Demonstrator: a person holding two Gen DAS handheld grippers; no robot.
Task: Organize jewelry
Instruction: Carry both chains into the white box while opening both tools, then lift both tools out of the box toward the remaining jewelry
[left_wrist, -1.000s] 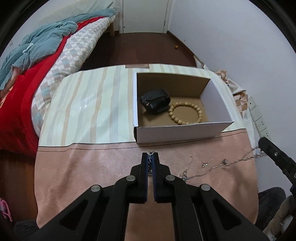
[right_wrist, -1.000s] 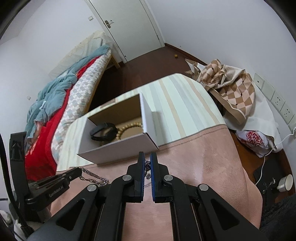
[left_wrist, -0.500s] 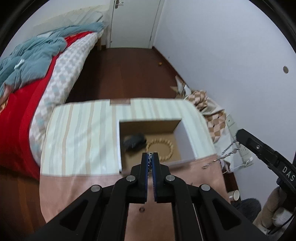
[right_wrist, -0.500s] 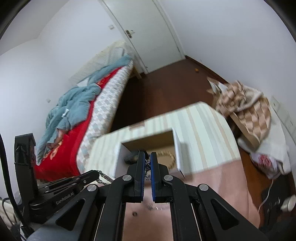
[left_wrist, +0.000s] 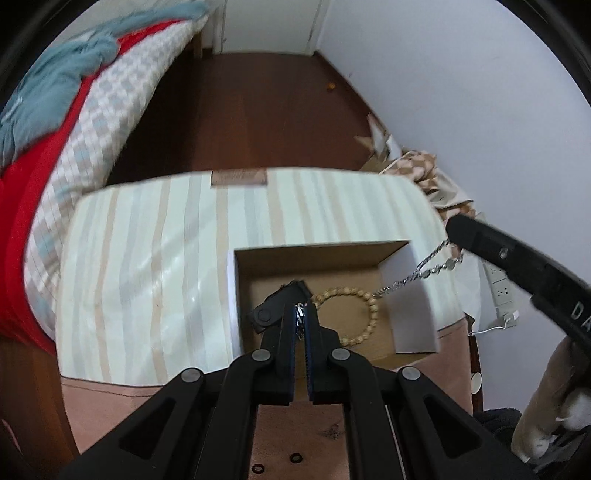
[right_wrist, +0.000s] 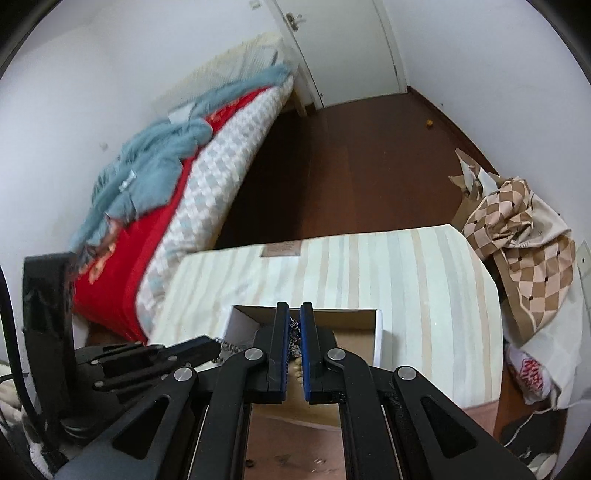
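A silver chain necklace (left_wrist: 417, 273) hangs stretched between my two grippers above an open cardboard box (left_wrist: 413, 328). My left gripper (left_wrist: 301, 314) is shut on one end of the chain. My right gripper (right_wrist: 294, 325) is shut on the other end; its black body (left_wrist: 517, 258) shows at the right in the left wrist view. Inside the box lie a wooden bead bracelet (left_wrist: 354, 314) and a black band (left_wrist: 277, 306). The box also shows in the right wrist view (right_wrist: 378, 332), mostly hidden by my fingers.
The box stands on a table with a striped cloth (left_wrist: 147, 266) and a pink cloth (left_wrist: 110, 406) nearer me. A bed with red and blue covers (right_wrist: 155, 192) is on the left. A checkered cloth pile (right_wrist: 524, 251) lies by the right wall.
Both grippers have lifted the chain off the pink cloth and carried it forward over the box. The chain now hangs in the air above the box's inside.
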